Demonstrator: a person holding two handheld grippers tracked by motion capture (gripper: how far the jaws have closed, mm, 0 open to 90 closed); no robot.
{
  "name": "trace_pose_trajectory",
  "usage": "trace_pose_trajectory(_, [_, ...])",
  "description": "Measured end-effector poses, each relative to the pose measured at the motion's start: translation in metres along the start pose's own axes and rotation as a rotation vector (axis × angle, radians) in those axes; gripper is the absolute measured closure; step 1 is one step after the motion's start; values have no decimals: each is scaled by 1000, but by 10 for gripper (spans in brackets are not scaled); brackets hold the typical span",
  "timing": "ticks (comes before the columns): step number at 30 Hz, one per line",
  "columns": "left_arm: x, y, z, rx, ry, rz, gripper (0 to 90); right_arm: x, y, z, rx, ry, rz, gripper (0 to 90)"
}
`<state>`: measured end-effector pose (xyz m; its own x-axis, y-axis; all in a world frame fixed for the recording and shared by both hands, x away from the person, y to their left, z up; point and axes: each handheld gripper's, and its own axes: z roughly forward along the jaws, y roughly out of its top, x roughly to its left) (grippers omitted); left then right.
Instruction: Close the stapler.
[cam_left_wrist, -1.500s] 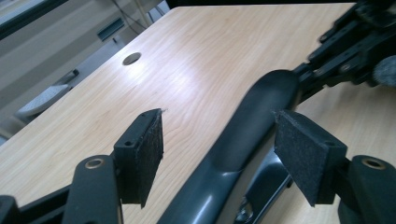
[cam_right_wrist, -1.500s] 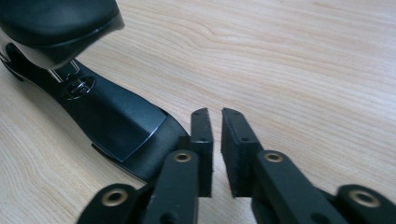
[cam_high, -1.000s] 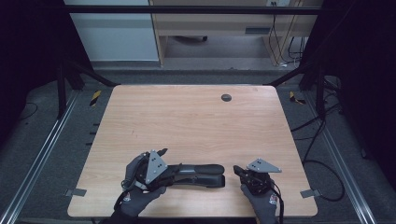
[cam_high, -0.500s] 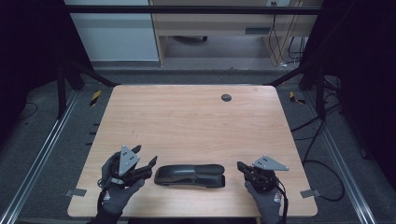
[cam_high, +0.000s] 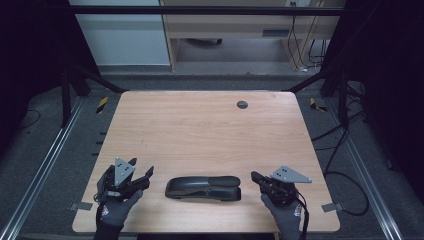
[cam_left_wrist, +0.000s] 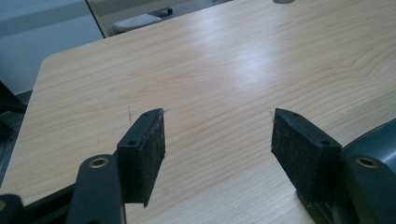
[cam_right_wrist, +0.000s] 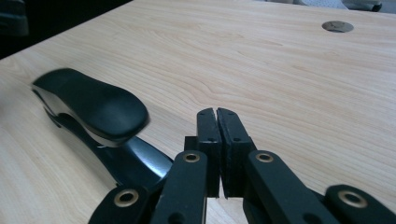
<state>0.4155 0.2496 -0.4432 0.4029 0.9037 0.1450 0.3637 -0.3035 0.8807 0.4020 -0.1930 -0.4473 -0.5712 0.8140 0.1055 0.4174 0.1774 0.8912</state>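
Your left gripper (cam_high: 142, 176) has drawn away leftward from the black stapler (cam_high: 203, 188) it touched a second ago; its jaws, just eased slightly inward, stand wide apart and empty. Your right gripper (cam_high: 257, 177) is closed tight on nothing. Between them, the stapler lies at the wooden table's (cam_high: 210, 130) near edge.

Black stapler (cam_high: 203, 187), light wood-grain table (cam_high: 200, 130)

grey knit gloves (cam_high: 114, 210), black hand-held grippers (cam_high: 142, 176)
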Motion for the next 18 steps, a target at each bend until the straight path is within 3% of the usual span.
trace_pose_trajectory(7, [5, -13, -3, 11, 17, -20, 351, 12, 10, -2, -23, 37, -18, 890])
trace_pose_trajectory(18, [6, -26, -3, 43, 21, -28, 353, 29, 14, 4, -14, 99, -45, 890])
